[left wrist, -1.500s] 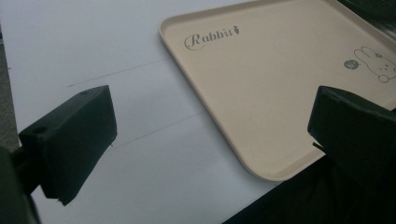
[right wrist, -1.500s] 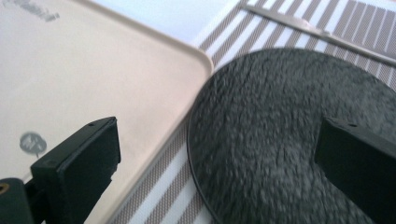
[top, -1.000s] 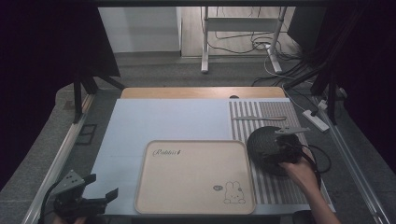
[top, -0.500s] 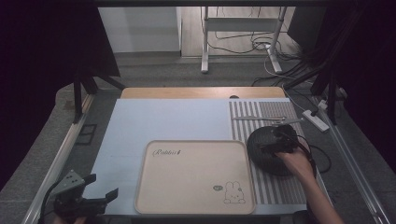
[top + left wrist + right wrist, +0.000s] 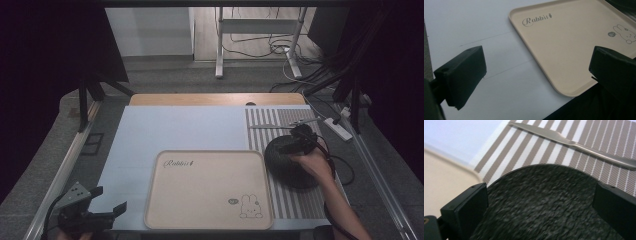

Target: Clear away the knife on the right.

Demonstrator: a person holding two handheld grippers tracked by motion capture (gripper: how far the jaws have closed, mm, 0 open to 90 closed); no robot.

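Note:
A black speckled plate (image 5: pixel 287 165) lies on a brown striped placemat (image 5: pixel 280 125) at the table's right. My right gripper (image 5: pixel 292 145) hovers over the plate's far part, open. In the right gripper view the plate (image 5: pixel 541 202) spans the gap between the wide jaws of the right gripper (image 5: pixel 541 206), with no contact visible. A metal knife (image 5: pixel 574 143) lies on the mat beyond it. My left gripper (image 5: pixel 107 199) rests open at the front left corner. In the left gripper view the left gripper (image 5: pixel 539 67) holds nothing, and the beige "Rabbit" tray (image 5: pixel 574 50) lies ahead.
The beige tray (image 5: pixel 210 190) sits at the table's front centre, its right edge close to the plate. The knife (image 5: pixel 272 126) lies across the placemat behind the plate. A white power strip (image 5: pixel 339 127) and cables lie past the table's right edge. Bare white tabletop (image 5: pixel 175 130) spreads left.
My right hand and gripper have moved a little farther from the front edge, over the plate. The left gripper has stayed put.

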